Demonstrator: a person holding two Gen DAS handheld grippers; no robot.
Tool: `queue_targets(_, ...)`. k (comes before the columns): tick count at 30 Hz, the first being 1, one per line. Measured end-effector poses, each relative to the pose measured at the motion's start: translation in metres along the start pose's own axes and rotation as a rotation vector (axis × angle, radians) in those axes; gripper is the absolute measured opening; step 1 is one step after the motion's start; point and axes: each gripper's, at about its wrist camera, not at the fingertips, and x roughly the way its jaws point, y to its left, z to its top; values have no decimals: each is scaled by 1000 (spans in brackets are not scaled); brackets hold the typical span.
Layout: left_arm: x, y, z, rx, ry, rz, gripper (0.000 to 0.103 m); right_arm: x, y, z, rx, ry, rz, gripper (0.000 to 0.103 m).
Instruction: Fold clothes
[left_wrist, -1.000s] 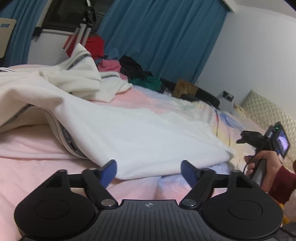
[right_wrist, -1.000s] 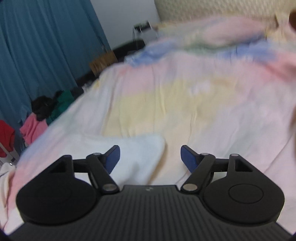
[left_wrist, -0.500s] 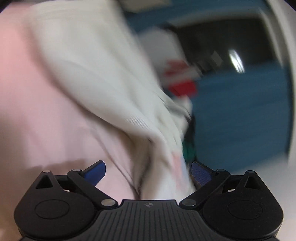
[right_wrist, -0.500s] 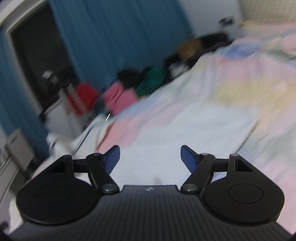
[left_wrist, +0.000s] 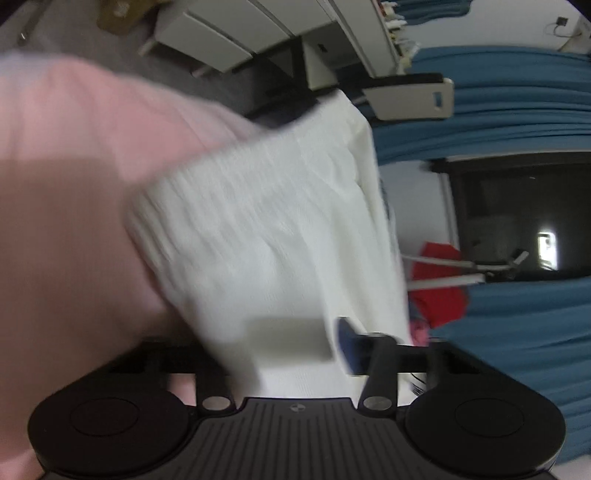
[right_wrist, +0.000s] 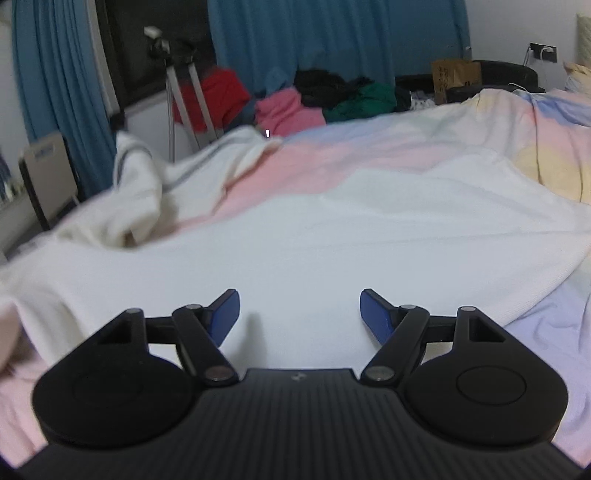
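A white knitted garment (right_wrist: 332, 240) lies spread over the pastel bed cover (right_wrist: 546, 125); its striped sleeve (right_wrist: 140, 177) is bunched at the far left. In the left wrist view the camera is rolled sideways and the garment's ribbed edge (left_wrist: 266, 229) runs between the fingers of my left gripper (left_wrist: 291, 343). The cloth covers the left finger; the right blue pad (left_wrist: 349, 343) presses against it. My right gripper (right_wrist: 299, 314) is open and empty, low over the garment's middle.
A pile of red, pink, black and green clothes (right_wrist: 295, 99) lies beyond the bed's far edge, by blue curtains (right_wrist: 332, 33). A tripod (right_wrist: 184, 92) stands at the back left. A cardboard box (right_wrist: 456, 79) is at the back right.
My left gripper has rolled sideways and closed in on the garment's ribbed edge. My right gripper has swung left from the bare bed cover to over the garment, still open.
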Motion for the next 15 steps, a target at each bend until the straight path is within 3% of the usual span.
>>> queue_targets(1, -3, 0, 5, 6, -8, 11, 21, 4, 2, -2, -6, 11, -3, 74)
queue_targets(4, -16, -14, 11, 88, -32, 10, 11, 6, 5, -3, -28, 14, -7, 74)
queue_targets(8, -52, -51, 26, 268, -83, 14, 10, 8, 4, -7, -33, 29, -16, 74)
queue_targets(11, -60, -70, 35, 402, -69, 113, 10, 7, -1, -4, -10, 34, -28, 74)
queue_targets(15, -44, -62, 29, 533, -44, 293, 11, 8, -5, -1, 12, 33, -28, 74)
